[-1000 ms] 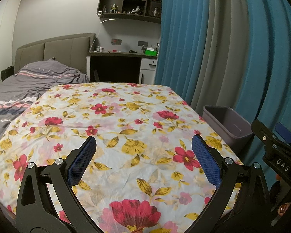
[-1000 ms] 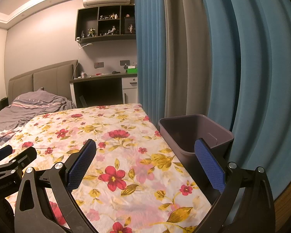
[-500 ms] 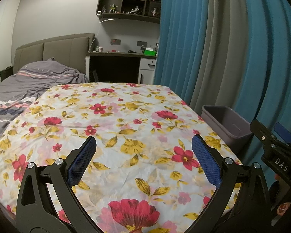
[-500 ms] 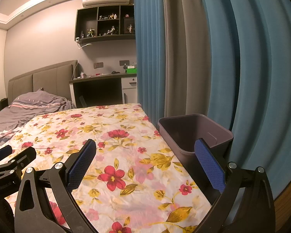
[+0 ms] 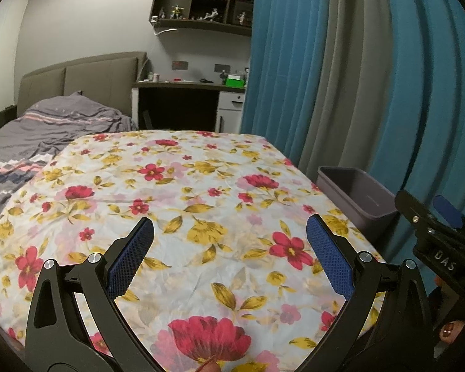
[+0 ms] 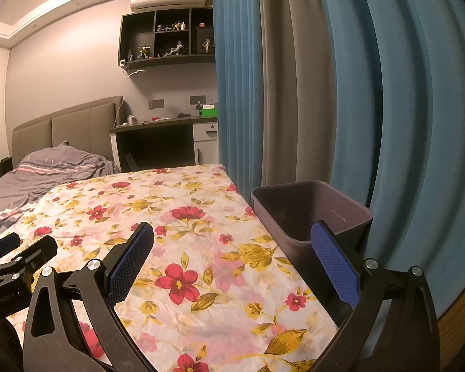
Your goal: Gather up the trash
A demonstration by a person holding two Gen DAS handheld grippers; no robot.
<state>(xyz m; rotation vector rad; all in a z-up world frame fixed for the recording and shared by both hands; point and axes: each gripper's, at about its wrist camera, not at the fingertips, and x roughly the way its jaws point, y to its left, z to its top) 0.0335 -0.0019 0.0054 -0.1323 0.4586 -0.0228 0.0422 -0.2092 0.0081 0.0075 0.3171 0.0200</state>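
A grey plastic bin (image 6: 310, 214) stands at the right edge of a table covered by a floral cloth (image 6: 183, 217); the left wrist view shows the same bin (image 5: 359, 192) at the right. No trash shows on the cloth (image 5: 201, 192) in either view. My left gripper (image 5: 229, 241) hovers open over the near part of the cloth, nothing between its blue pads. My right gripper (image 6: 232, 245) is open too, its right finger in front of the bin's near corner. Each gripper shows at the edge of the other's view.
Blue and grey curtains (image 6: 325, 93) hang close behind the bin. A bed with a grey striped duvet (image 5: 31, 142) lies left of the table. A desk (image 5: 189, 99) and wall shelf (image 5: 201, 3) stand at the far wall. A fingertip (image 5: 448, 328) shows low right.
Both views have barely shifted; the grippers stay open and nothing on the cloth has moved.
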